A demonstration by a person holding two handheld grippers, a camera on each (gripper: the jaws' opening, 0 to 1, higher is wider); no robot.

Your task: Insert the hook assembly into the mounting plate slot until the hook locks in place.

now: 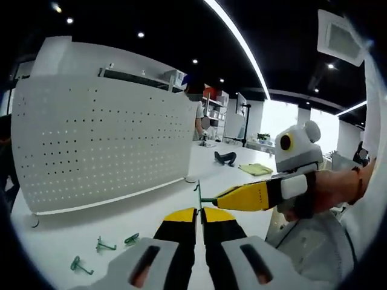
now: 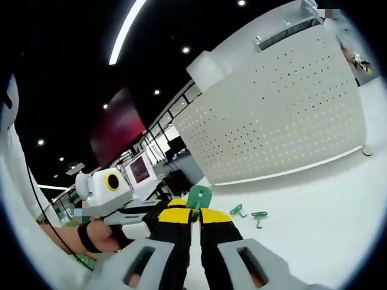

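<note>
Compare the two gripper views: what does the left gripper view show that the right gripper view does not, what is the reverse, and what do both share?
Left gripper view alone: a thin green wire hook at the closed jaws, a yellow cloth and a dark object further back on the table.

Right gripper view alone: a flat green plastic piece pinched in the jaws, and a lit screen behind.

Both: the white pegboard, loose green hooks on the table, and the other gripper.

My left gripper (image 1: 199,212) wears glossy yellow and black plastic jaws; my right gripper (image 2: 192,212) looks the same. The far pegboard (image 1: 103,145) seems matt white painted metal; the table (image 1: 151,208) is smooth white; the hooks (image 1: 106,246) look green-coated wire.
</note>
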